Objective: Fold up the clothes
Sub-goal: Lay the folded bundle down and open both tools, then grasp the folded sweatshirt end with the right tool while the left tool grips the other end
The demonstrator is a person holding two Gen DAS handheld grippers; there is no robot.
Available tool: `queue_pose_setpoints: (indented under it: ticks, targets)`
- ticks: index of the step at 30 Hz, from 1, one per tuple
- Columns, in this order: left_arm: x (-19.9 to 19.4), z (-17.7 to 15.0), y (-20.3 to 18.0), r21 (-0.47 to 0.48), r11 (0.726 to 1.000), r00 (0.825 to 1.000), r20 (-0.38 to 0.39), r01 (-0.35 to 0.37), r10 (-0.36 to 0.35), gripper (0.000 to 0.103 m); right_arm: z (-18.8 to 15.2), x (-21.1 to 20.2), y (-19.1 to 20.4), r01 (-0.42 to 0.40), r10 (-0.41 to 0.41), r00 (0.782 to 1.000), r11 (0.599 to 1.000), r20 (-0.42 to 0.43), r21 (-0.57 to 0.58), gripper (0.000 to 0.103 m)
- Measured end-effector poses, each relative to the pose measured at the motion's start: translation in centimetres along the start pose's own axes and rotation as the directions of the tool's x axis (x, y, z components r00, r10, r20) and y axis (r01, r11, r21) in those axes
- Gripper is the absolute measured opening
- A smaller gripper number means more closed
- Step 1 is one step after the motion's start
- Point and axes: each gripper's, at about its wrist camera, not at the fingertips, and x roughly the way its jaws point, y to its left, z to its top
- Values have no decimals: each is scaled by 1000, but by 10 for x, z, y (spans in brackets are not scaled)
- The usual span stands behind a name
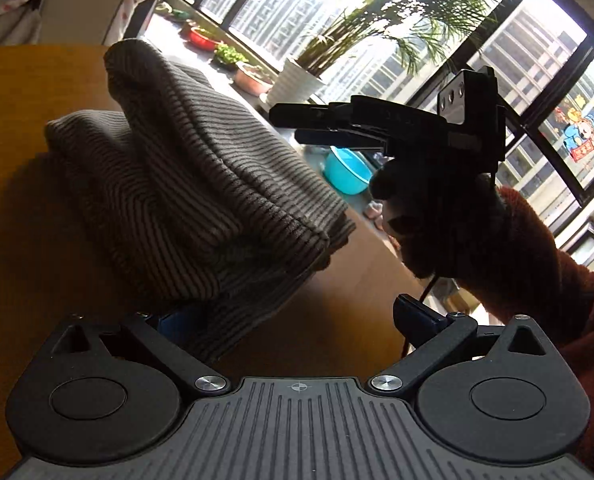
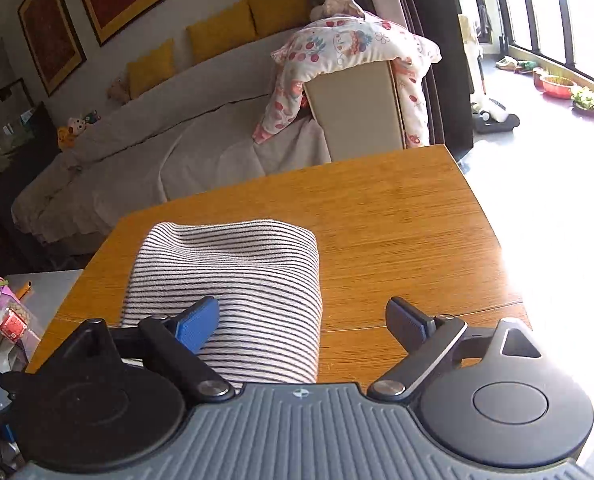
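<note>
Both the left gripper (image 1: 285,320) and the right gripper (image 2: 303,320) hold their fingers spread wide over the folded striped garment (image 2: 237,288) on the wooden desk (image 2: 397,220), grasping nothing.

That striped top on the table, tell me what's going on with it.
A person holding a gripper in each hand is folding the striped top on the wooden table. It already lies in a thick folded bundle. The left gripper is open, low beside the near end of the cloth. The right gripper is open above the bundle, gripping nothing; in the left view its fingers look closed.
</note>
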Motion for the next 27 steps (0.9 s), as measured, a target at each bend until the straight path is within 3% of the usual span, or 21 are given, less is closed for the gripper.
queue_pose_setpoints:
  ticks: [5,8,12,14,17,20,21,24,27]
  targets:
    - [-26,9,-2,5,1000,994,103,-28,28,103,-16,-29,-3,-52,52,999,999,-5,-15,103]
    - [-31,17,15,-101,984,971,178,-145,161,103,-44,-32,-5,-86,86,995,996,-58,7,103]
    - [-16,20,38,-246,941,949,157,-232,275,99,-75,-26,0,-17,15,999,999,-39,-35,103]
    - [-8,18,41,-267,942,959,139,-205,248,79,-76,-25,0,-14,13,1000,998,-25,-60,102]
    - [6,18,39,-267,952,974,124,-150,189,80,-64,-24,7,63,-58,998,981,28,-183,100]
    - [15,16,27,-218,973,991,93,-77,99,81,-51,-26,20,219,-186,974,924,132,-314,98]
    - [14,16,24,-197,977,991,89,-84,103,81,-51,-33,24,223,-176,970,919,166,-325,98]
    - [-1,18,23,-176,969,971,136,-171,196,87,-50,-55,38,237,-144,953,903,267,-358,98]
    - [-20,19,30,-246,919,908,213,-306,360,92,-70,-68,68,231,-86,945,858,315,-458,98]
